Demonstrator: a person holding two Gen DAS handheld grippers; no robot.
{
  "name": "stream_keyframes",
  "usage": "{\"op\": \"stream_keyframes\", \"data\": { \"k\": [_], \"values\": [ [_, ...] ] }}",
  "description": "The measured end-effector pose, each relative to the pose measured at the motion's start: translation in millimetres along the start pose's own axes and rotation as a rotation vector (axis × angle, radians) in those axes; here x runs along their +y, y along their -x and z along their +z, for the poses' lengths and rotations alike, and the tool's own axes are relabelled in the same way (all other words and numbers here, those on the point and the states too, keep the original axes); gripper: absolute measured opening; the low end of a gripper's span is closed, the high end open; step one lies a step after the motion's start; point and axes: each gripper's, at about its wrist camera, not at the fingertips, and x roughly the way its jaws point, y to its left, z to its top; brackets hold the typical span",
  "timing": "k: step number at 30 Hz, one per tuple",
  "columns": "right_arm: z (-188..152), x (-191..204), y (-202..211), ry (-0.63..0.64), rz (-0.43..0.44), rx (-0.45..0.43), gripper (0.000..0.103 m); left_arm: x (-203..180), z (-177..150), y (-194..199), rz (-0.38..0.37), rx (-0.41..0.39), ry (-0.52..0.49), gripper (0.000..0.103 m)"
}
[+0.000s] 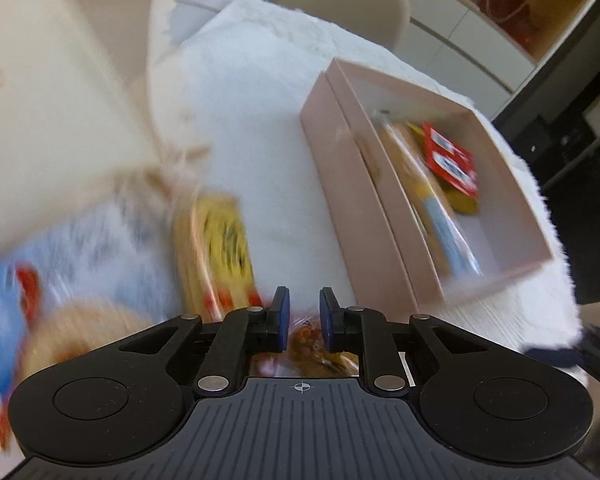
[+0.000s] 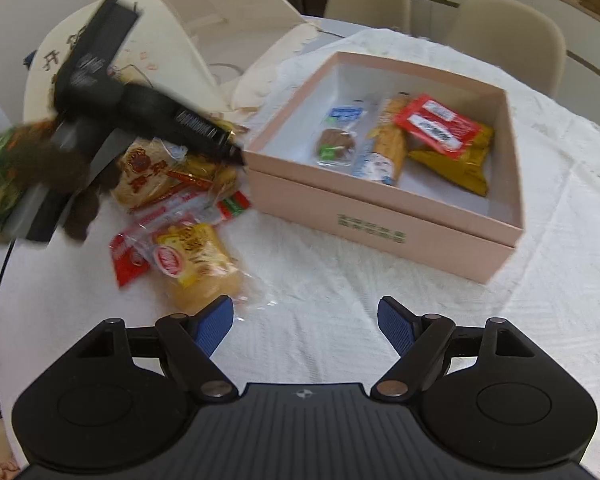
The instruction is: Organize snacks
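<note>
Pick-up step: left gripper (image 1: 304,318) jaws closed on a snack packet (image 1: 312,340) from the pile, right gripper (image 2: 305,322) jaws open and empty; next, carry it into the pink box (image 2: 380,200)

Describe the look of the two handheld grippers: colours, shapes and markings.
Both the left gripper and the right gripper have a black ribbed body with a small crosshair mark, two round black discs at its sides, black linkage arms with silver pivot pins, and blue textured finger pads.
</note>
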Motion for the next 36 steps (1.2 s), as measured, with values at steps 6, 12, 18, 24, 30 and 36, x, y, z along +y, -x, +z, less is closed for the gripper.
{"op": "stream_keyframes", "data": {
  "k": [6, 12, 18, 24, 30, 36],
  "values": [
    [9, 23, -16, 0.018, 0.063, 0.002, 0.08, 23, -62, 43, -0.042, -0.03, 0.196, 0.02],
    [48, 51, -30, -0.028, 0.13, -0.015, 0.08, 46, -116, 87, -0.018, -0.109, 0.337, 0.025],
    [128, 91, -76, -0.134, 0.054, 0.038, 0.079, 66, -156, 119, 0.044, -0.214, 0.461, 0.025],
    [163, 103, -147, -0.086, -0.073, 0.121, 0.067, 72, -176, 138, 0.044, -0.274, 0.505, 0.025],
    [130, 97, -134, -0.119, 0.094, 0.219, 0.037, 79, -180, 138, 0.058, -0.27, 0.547, 0.025],
    [75, 88, -72, -0.041, 0.234, 0.237, 0.036, 44, -161, 113, 0.053, -0.166, 0.392, 0.025]
  ]
}}
